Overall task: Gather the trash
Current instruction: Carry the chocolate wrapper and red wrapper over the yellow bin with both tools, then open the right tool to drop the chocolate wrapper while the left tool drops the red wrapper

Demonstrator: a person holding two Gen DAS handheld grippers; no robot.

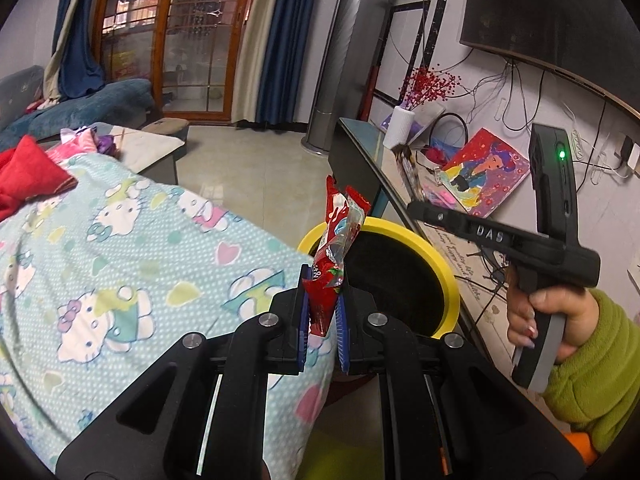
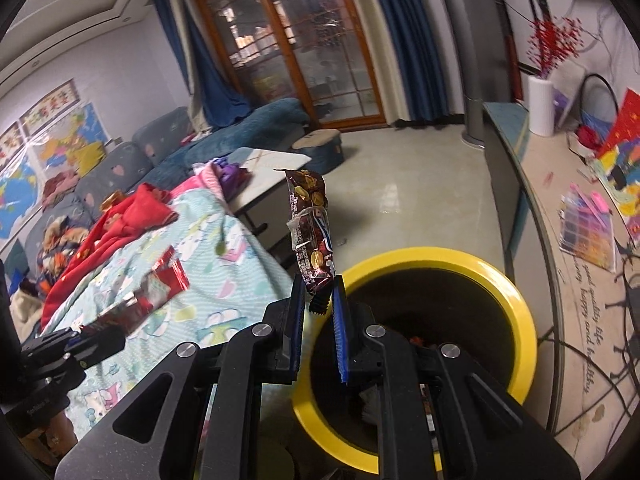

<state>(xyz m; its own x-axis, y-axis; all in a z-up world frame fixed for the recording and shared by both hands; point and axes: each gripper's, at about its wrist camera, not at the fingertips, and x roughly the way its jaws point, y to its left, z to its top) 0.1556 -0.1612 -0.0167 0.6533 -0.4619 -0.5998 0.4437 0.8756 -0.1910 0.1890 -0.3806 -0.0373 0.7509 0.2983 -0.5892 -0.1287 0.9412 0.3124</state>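
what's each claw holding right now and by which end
Left claw: red wrapper, pinched at its lower end. Right claw: brown wrapper, also by its bottom end.

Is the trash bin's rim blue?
No, the trash bin has a bright yellow rim around its dark inside.

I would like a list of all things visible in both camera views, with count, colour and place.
red wrapper: 1, red, in left gripper
brown wrapper: 1, brown, in right gripper
bin: 1, yellow rim, dark inside, on floor beside bed
blanket: 1, light blue, cartoon cats, on bed
red cloth: 1, on blanket
vase: 1, white, on side table
left gripper: 1, black, shut
right gripper: 1, black, shut
sleeve: 1, green, right arm
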